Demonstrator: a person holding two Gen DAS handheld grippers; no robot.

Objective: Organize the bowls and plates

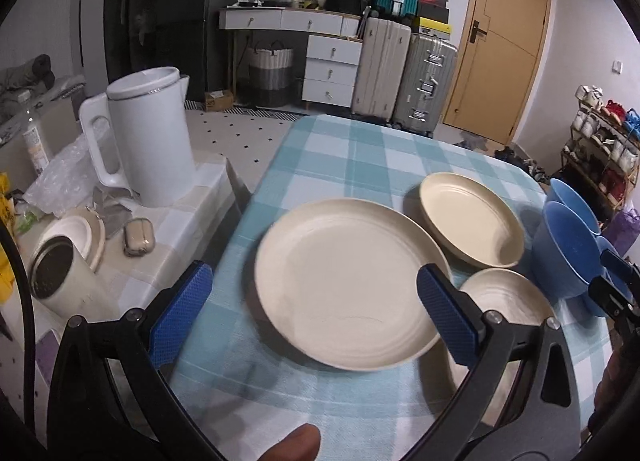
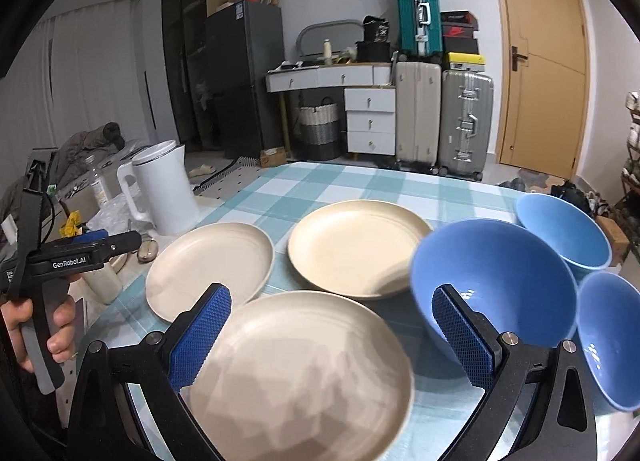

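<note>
Left gripper [image 1: 314, 307] hangs over the checked tablecloth [image 1: 348, 149] with its blue pads spread wide, nothing between them, and the big cream plate [image 1: 344, 281] lies flat right in front of it. Beyond that, a second cream plate [image 1: 472, 219] sits toward the far right, and a third cream plate [image 1: 508, 297] lies near the right finger, partly hidden behind it. This view gives only a sliver of the blue bowls [image 1: 564, 253] at the right edge. Over to the right wrist camera: right gripper [image 2: 332, 335] is likewise spread and empty, hovering above the nearest plate, and here all three bowls show plainly, clustered on the right side of the table, close together. It also catches the left gripper from the side, gripped in a hand [image 2: 24, 325]. The white kettle [image 1: 148, 137] stands on the side counter, best seen from the left camera.
</note>
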